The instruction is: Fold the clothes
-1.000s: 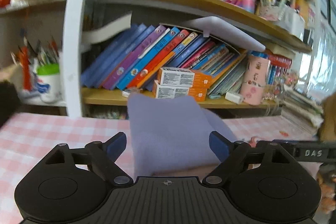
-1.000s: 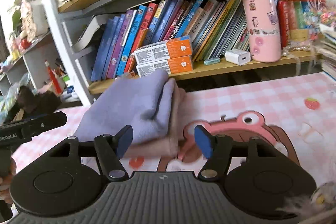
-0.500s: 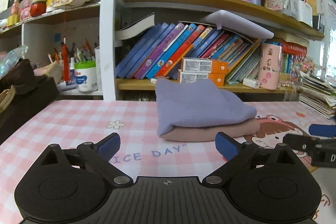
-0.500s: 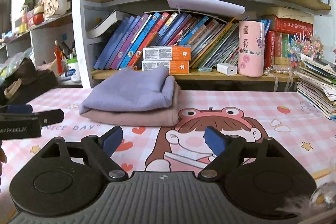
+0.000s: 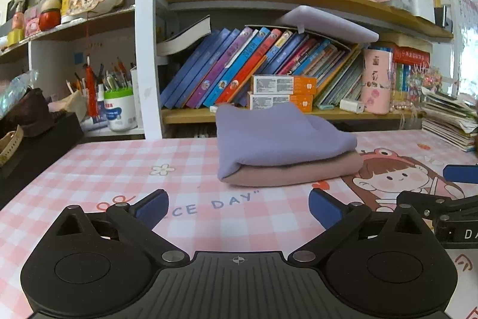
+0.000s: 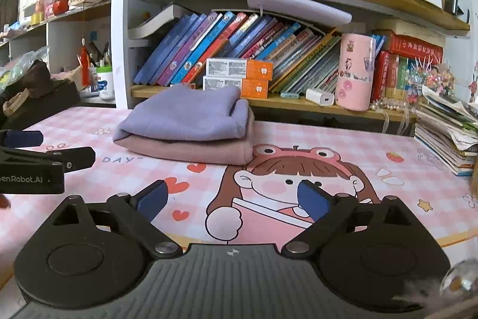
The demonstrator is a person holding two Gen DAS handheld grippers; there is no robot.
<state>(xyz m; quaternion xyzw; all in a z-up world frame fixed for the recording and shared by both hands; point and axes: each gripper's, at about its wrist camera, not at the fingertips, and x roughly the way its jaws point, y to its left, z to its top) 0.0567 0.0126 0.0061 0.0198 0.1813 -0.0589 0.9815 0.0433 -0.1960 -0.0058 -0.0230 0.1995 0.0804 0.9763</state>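
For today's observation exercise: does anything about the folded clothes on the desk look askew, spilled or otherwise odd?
Only slightly. The purple garment lies folded on the pink garment, but the edges do not line up: the pink one sticks out past it at the front and right. Nothing looks spilled or damaged on the pink checked mat.

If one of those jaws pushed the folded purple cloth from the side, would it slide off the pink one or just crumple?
The folded purple fleece cloth looks soft and thick, with rounded folds, so it would probably bunch up first. It lies loose on the folded pink cloth, so a firm push might slide it off. Lifted by one edge, it would likely flop open.
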